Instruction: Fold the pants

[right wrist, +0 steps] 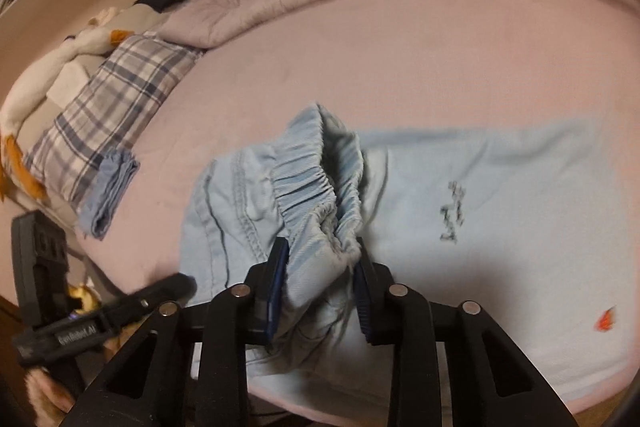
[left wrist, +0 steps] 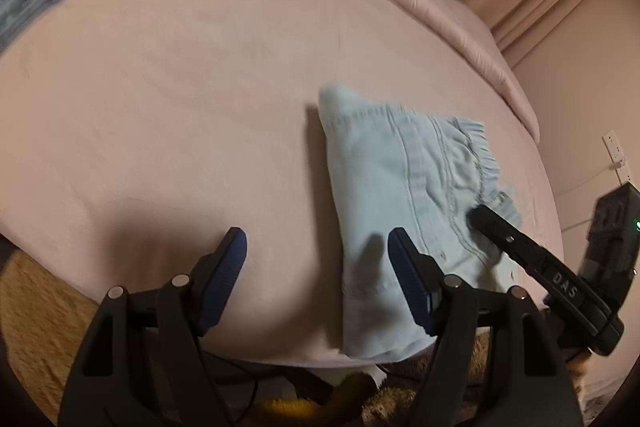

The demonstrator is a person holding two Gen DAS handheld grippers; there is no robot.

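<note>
Where sheet spreads, pants rightward

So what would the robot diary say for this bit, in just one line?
step: folding pants | right gripper: shut on elastic waistband | left gripper: open, empty, beside pants | surface: pink bed

Light-blue pants, folded, lie on the pink bed, elastic waistband bunched and lifted.

A plaid pillow and goose plush lie on the pink bed.
</note>
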